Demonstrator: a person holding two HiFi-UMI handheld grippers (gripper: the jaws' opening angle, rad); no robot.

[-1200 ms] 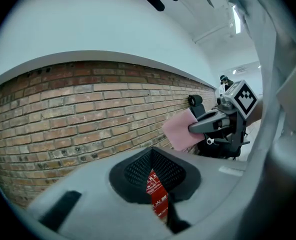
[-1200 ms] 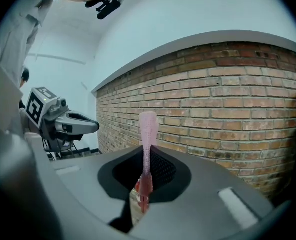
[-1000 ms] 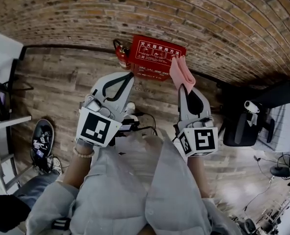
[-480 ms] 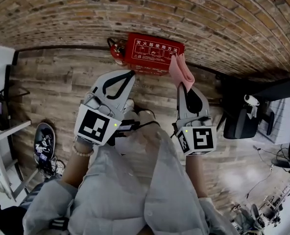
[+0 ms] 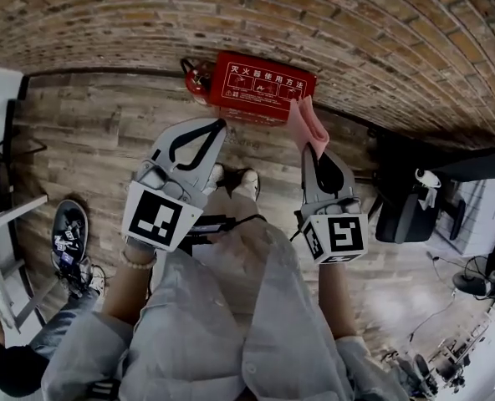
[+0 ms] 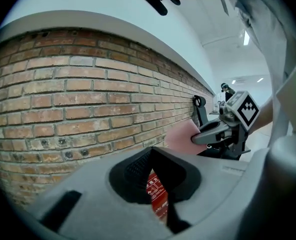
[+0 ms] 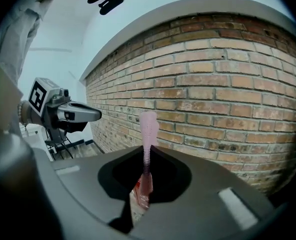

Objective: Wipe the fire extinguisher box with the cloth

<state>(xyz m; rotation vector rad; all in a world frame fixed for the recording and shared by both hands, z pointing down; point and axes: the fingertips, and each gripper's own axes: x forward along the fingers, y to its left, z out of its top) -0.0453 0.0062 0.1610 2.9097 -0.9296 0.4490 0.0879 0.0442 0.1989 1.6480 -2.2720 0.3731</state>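
Your right hand-held gripper (image 7: 146,155) is pressed together on a pink folded fabric cloth (image 7: 148,126). The cloth is pinched at its lower part and stands up from between the jaws as a narrow upright strip. In the head view, the free end of the cloth fans out beyond the jaw tips. It overlaps the right end of the red rectangular fire extinguisher box (image 5: 260,86). Whether the cloth actually touches the box is hard to tell from that angle.

Your left hand-held gripper (image 6: 151,153) has its jaws drawn together at the tips, with nothing between them. Through the dark hollow behind those tips you see a sliver of the box's red printed face, which lies ahead of and below this gripper.

The box sits ahead of both grippers on the grey wooden plank floor (image 5: 97,140), against the foot of the brown brick wall (image 5: 331,23). A small red fire extinguisher (image 5: 196,73) stands just beside the box, forward and slightly left of your left gripper's tips.
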